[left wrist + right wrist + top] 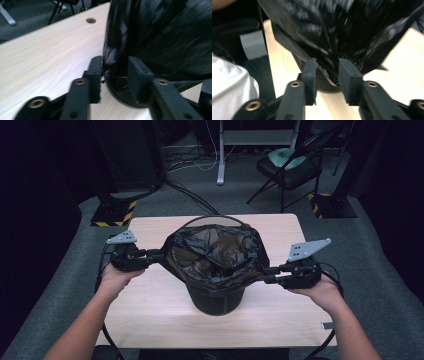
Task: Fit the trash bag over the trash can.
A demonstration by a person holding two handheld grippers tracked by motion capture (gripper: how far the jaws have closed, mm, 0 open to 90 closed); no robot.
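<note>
Fingers of the left gripper and right gripper stood apart, crinkly black plastic bin liner loose between them. High view added the round dark mesh bin on the pale wooden table.

Dim, dark-edged room; motion blur in both gripper views.

A bag lines the bin standing mid-table.

Between each pair of jaws the way is blocked by the black bag; outward of them, bare table is left free.
</note>
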